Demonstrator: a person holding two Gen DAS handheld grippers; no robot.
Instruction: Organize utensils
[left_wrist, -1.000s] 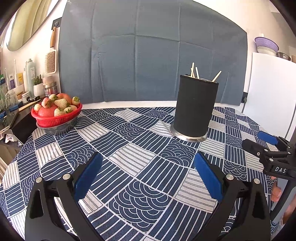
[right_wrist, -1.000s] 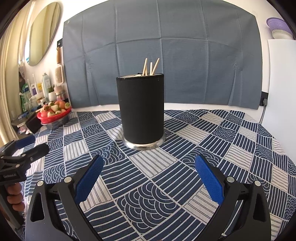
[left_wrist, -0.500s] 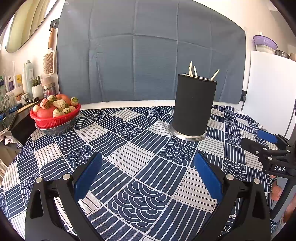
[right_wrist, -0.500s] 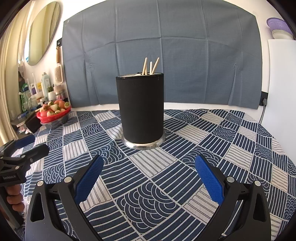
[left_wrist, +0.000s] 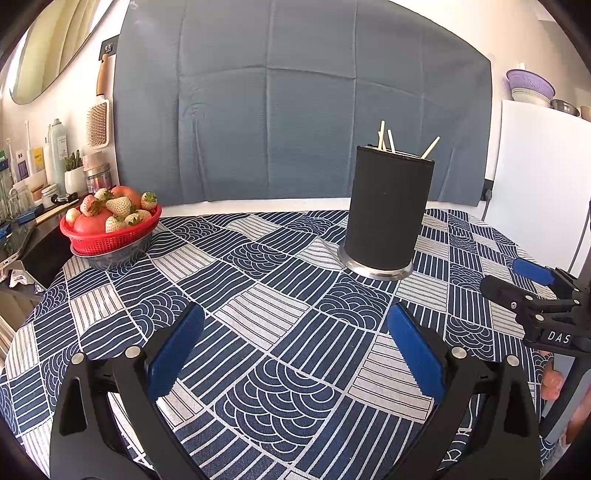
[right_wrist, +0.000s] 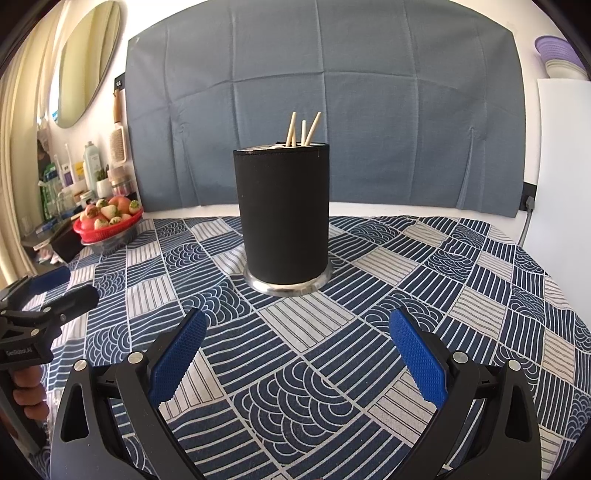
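Observation:
A black cylindrical utensil holder (left_wrist: 387, 210) with a metal base stands upright on the patterned tablecloth (left_wrist: 258, 332); it also shows in the right wrist view (right_wrist: 283, 214). Several pale wooden chopstick tips (right_wrist: 303, 129) stick out of its top, as the left wrist view (left_wrist: 388, 140) also shows. My left gripper (left_wrist: 295, 350) is open and empty, low over the cloth, short of the holder. My right gripper (right_wrist: 297, 354) is open and empty, facing the holder. Each gripper appears in the other's view: the right one (left_wrist: 517, 284), the left one (right_wrist: 62, 288).
A red basket of strawberries and fruit (left_wrist: 110, 225) sits at the table's far left, also visible in the right wrist view (right_wrist: 109, 221). A shelf with bottles and jars (left_wrist: 44, 166) lies left. A white cabinet (left_wrist: 539, 177) stands at right. A grey cloth (right_wrist: 325, 110) hangs behind.
Both grippers stay open and empty. The left view has tilted slightly, so the holder sits a little lower and nearer in frame. The right view is almost unchanged.

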